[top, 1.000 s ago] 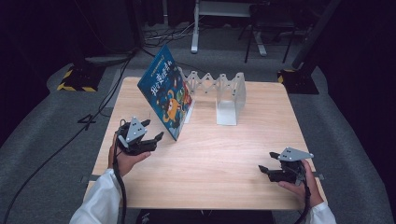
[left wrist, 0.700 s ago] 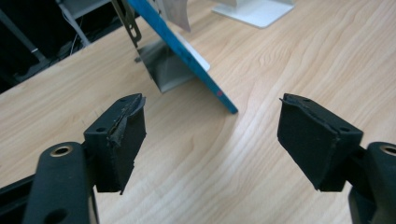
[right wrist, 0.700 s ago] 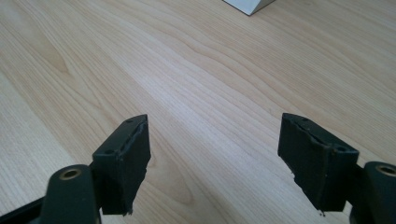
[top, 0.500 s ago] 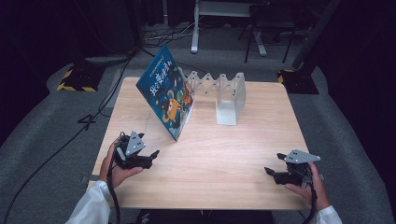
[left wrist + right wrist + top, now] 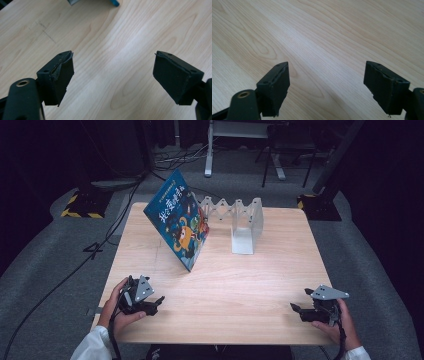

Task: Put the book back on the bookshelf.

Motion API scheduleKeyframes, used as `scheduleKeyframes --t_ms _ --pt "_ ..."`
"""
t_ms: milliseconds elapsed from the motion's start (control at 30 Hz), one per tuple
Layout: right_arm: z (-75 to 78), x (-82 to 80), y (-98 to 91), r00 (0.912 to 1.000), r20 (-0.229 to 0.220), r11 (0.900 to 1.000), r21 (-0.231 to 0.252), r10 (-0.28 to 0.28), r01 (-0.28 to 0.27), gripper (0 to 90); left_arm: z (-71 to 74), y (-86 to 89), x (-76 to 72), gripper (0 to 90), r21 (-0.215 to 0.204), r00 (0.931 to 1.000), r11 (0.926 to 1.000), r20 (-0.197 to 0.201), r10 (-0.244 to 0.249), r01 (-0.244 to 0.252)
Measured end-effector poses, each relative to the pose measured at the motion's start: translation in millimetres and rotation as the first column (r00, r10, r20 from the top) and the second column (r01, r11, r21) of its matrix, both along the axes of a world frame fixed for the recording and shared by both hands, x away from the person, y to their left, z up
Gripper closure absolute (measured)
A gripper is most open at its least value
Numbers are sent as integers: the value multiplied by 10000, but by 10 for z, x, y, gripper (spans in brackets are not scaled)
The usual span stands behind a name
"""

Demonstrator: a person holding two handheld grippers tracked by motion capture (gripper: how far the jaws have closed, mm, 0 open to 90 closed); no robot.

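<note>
Both grippers, left gripper (image 5: 150, 302) and right gripper (image 5: 302, 312), sit low over the near table (image 5: 240, 285) edge, fingers wide open and empty after just opening, while the picture book (image 5: 180, 225) leans on the white rack (image 5: 240, 220) further back.

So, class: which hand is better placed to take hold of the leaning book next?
Probably the left. The left tool sits open on the book's side of the table; the right tool waits at the far corner, beyond the white rack.
</note>
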State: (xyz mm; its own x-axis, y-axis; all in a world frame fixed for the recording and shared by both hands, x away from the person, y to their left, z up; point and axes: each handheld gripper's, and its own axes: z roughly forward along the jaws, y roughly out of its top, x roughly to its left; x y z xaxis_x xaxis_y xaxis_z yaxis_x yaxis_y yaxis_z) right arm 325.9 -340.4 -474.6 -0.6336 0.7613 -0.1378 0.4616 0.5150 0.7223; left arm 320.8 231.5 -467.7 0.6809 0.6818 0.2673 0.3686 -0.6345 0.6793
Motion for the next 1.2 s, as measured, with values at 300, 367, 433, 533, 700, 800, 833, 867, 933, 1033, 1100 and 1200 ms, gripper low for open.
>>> scheduleKeyframes --t_ms 300,367,433,533,700,800,833,867,933,1033,1100,1200 --pt "-127 -64 -178 9989 -198 9990 74 -433 435 215 -183 162 -114 175 -127 9976 9997 -662 213 -222" --pt "-162 -79 -231 9977 -281 9979 180 -613 618 215 -222 195 -126 173 -210 9960 9994 -857 260 -279" --pt "-173 -84 -255 9969 -311 9971 218 -719 726 215 -265 231 -137 173 -368 9935 9987 -1098 309 -351" --pt "-205 -96 -325 9946 -375 9944 410 -963 978 215 -314 298 -149 173 -817 9903 9957 -1350 326 -439" --pt "-239 -99 -373 9917 -491 9906 622 -1188 1217 215 -369 394 -146 172 -1702 9799 9811 -1905 590 -922" --pt "-282 -94 -397 9911 -653 9880 951 -1157 1216 204 -373 428 -142 171 -1791 9764 9778 -2038 713 -1088" --pt "-292 -93 -406 9905 -693 9861 1079 -1189 1260 198 -374 431 -146 170 -1800 9766 9776 -2029 713 -1087" --pt "-298 -88 -415 9901 -700 9852 1126 -1215 1289 192 -374 432 -147 170 -1800 9763 9776 -2044 713 -1091" --pt "-300 -88 -414 9896 -693 9846 1131 -1261 1334 190 -375 432 -158 169 -1844 9745 9755 -2094 802 -1199" --pt "-302 -86 -411 9889 -697 9838 1138 -1314 1387 183 -376 435 -162 167 -1870 9736 9743 -2118 847 -1254" --pt "-302 -86 -411 9887 -702 9837 1131 -1326 1400 182 -375 436 -159 166 -1828 9743 9753 -2087 850 -1243" --pt "-302 -86 -412 9888 -703 9838 1132 -1314 1387 182 -375 436 -160 166 -1824 9742 9755 -2097 841 -1234"
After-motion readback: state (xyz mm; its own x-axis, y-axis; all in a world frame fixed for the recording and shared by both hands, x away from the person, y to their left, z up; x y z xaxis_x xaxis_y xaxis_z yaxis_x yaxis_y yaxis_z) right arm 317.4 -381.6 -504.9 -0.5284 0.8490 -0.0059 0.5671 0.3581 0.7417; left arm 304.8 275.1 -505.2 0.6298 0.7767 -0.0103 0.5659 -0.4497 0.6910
